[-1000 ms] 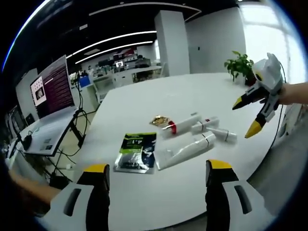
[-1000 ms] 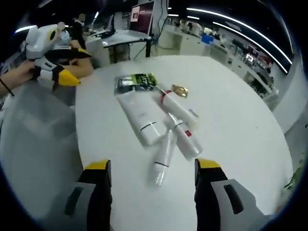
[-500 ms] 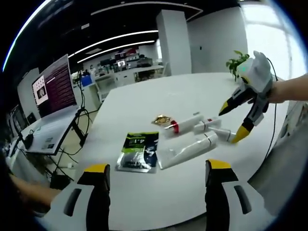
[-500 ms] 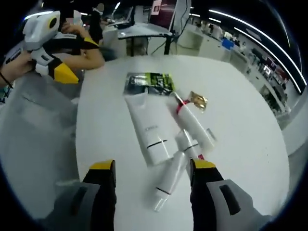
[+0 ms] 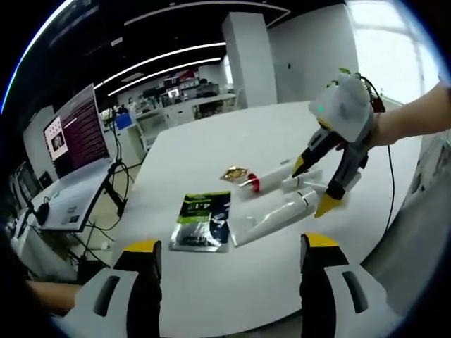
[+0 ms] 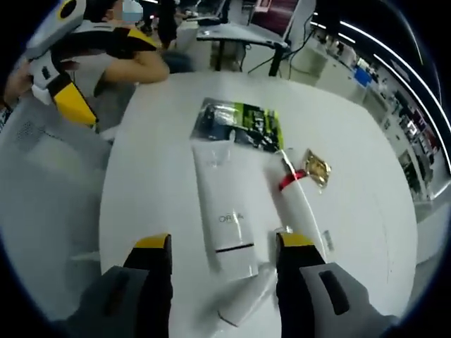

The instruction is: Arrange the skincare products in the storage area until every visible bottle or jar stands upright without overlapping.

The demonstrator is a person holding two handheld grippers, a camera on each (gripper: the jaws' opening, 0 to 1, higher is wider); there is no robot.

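Tubes lying flat in a loose cluster mid-desk, none upright yet. Big tube seen in right gripper view w/ long axis running away from the cam, cap end nearest the claw, crimped end toward the green sachet. Red-band tube alongside it, just to the right, roughly parallel, near a gold packet. Small tube lies slanted between the right claw tips, partly hidden low in frame.

Right claw: jaws wide apart, nothing gripped, poised directly over the cap ends of the cluster. In left gripper view the same claw is seen dipping nose-down onto the far end of the tubes, one tip at the red-band tube, other tip just past the big tube; contact can't be told.

Left claw: jaws wide, empty, held back at the near desk edge, well apart from the cluster, nearest the sachet.

Judgement: right claw far nearer; jaw gap lies across the tubes' long axis, so a straight descent should straddle one. Small tube's slant may call for a slight wrist roll. Neighbours close; risk of nudging.
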